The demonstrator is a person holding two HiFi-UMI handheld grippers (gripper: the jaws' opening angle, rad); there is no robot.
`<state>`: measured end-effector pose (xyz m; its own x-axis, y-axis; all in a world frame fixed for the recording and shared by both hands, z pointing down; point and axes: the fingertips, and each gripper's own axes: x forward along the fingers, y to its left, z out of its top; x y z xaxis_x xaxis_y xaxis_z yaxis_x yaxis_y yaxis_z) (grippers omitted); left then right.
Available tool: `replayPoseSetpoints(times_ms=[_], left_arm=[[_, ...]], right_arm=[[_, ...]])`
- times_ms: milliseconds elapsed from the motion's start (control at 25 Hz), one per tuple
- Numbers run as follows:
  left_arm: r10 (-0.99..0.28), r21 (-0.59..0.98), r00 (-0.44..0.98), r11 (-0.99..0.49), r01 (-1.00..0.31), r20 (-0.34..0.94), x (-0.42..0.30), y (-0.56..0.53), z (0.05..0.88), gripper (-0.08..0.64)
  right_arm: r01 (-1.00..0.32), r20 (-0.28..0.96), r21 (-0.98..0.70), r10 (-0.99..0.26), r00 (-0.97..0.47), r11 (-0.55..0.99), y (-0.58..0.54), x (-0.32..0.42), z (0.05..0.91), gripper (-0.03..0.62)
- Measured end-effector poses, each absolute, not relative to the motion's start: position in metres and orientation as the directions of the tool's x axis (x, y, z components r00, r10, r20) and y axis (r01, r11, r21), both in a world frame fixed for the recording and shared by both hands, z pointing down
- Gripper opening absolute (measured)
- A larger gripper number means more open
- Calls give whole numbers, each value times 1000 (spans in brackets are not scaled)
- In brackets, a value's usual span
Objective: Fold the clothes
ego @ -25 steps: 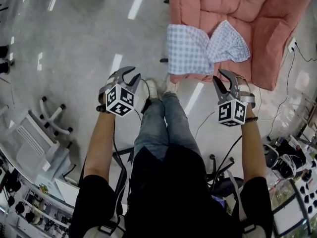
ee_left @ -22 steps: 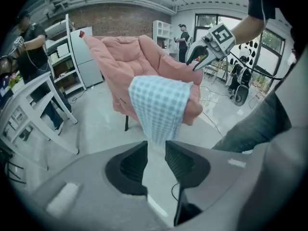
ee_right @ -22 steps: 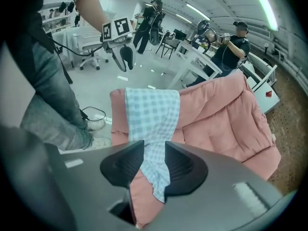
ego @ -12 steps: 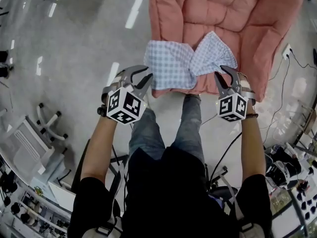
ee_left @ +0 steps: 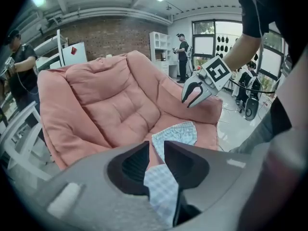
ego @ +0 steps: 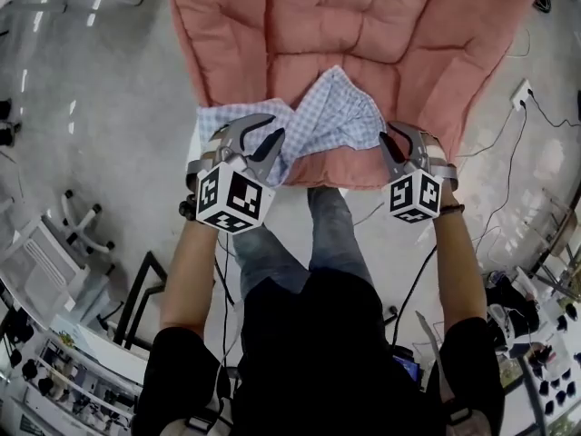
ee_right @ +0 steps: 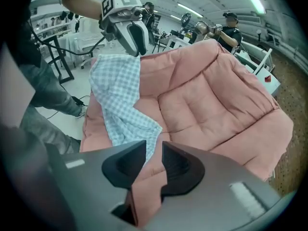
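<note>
A blue-and-white checked cloth lies crumpled on the front edge of a big pink padded cushion. My left gripper hovers over the cloth's left part. Its jaws stand a narrow gap apart, and the cloth shows through that gap from beneath, not pinched. My right gripper is at the cushion's front edge, just right of the cloth. Its jaws have just been closing and keep a small gap with only pink cushion behind it. From the right gripper view, the left gripper sits above the cloth's top corner.
The person's legs stand right before the cushion. A white frame chair is at the left, and cables trail over the floor at the right. Other people stand behind the cushion. Benches with gear fill the lower corners.
The person has stepped up to the cushion. Both grippers moved forward from over bare floor: the left is now above the cloth, the right at the cushion's front edge. The cloth lies as before.
</note>
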<state>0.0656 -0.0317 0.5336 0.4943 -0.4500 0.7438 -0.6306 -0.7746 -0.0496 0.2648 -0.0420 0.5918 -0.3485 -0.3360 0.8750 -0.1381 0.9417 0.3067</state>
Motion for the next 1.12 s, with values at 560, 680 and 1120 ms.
replayPoseSetpoints(times_ms=[560,680,1120], left_arm=[[-454,13,353,-599,-800,818,27,-10,567,101],[-481,9,316,-538,-843,818,4,-5,568,95],[-492,20,243,-414,-910,836,-26,36,587,91]], right_arm=[[120,897,230,-162,-412,966,-129,185,667,100],[215,928,195,-108,-357,957,-138,169,702,103],[489,988,69,10,-157,870,-133,161,788,138]])
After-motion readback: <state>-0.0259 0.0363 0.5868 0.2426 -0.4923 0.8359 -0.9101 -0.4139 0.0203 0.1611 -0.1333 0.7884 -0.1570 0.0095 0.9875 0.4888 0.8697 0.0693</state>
